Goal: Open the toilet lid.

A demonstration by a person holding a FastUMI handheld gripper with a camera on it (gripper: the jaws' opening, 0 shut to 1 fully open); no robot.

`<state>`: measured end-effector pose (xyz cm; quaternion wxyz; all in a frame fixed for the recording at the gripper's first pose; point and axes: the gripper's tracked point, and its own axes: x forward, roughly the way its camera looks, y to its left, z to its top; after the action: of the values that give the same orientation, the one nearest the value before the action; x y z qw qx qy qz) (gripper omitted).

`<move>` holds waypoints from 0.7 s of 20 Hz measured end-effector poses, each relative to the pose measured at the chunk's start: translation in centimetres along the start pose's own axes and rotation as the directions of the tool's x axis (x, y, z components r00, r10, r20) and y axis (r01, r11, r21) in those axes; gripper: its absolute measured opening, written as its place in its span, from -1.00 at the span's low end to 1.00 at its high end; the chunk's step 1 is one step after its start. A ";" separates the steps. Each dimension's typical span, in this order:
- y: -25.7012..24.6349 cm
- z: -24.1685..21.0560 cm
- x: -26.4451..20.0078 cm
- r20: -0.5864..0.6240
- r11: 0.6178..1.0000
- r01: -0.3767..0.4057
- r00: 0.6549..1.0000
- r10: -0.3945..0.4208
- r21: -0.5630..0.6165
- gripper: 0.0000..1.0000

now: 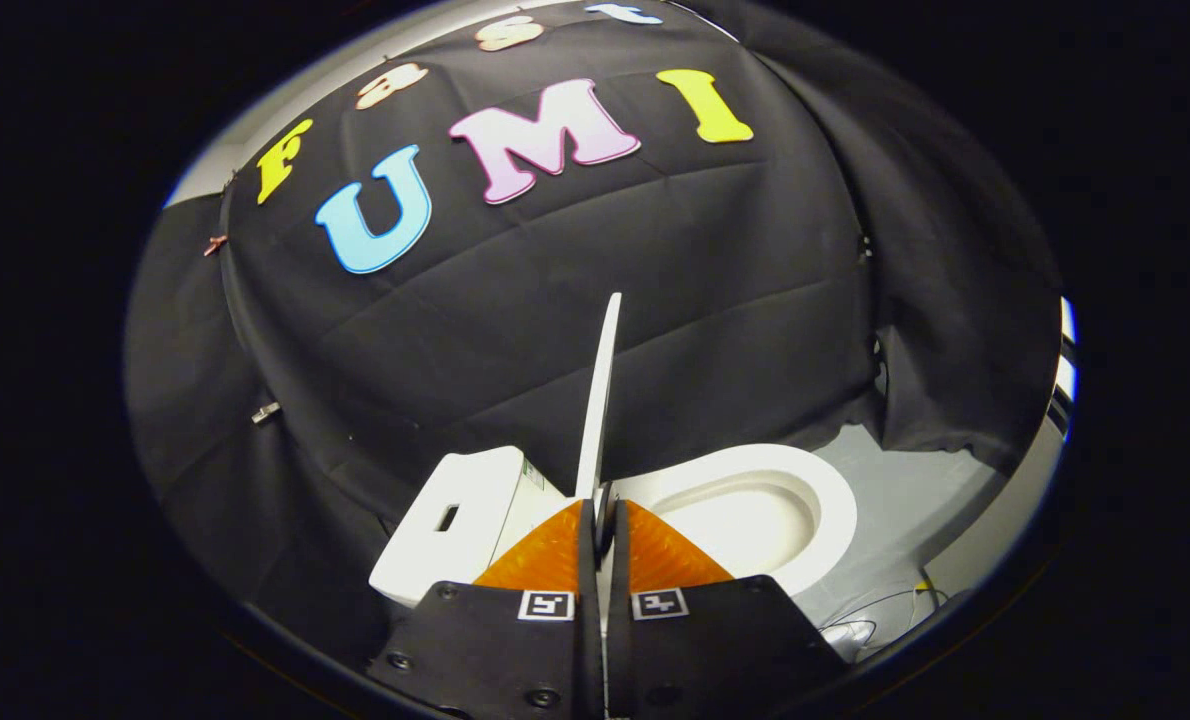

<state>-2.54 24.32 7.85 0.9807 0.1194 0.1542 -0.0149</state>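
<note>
Your lid (600, 400) stands on edge, seen almost edge-on as a thin white blade rising straight up from between the fingers. It sits between the tank (455, 530) on one side and the open bowl (755, 510) on the other. The gripper (603, 530) is closed down tight on the lid's edge, with both fingers pressed against it and no visible gap left.

By my reading you are most of the way through: the lid is clear of the seat and roughly upright, and the bowl is fully exposed. What is left, as far as I can judge, is to tip the lid the last bit back toward the tank so it rests there, then let go (I cannot tell from here whether it would stay up unaided).

The bowl looks plain white inside; I see nothing in it, though its bottom is partly hidden. Beyond it lies grey floor (905, 480), with a thin cable (885, 610) near the base.
</note>
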 end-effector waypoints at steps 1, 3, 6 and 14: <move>1.0 -0.1 0.0 0.006 0.999 0.016 1.000 -0.015 -0.028 -0.87; 3.0 -0.3 -0.2 0.015 0.997 0.033 0.999 -0.032 -0.069 -0.87; 6.4 -0.5 0.0 0.031 0.990 0.058 0.998 -0.054 -0.126 -0.87; 13.9 -2.3 0.5 0.089 0.953 0.127 0.990 -0.107 -0.274 -0.87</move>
<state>-1.82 38.33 8.77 0.9901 -0.0301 0.1256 -0.0554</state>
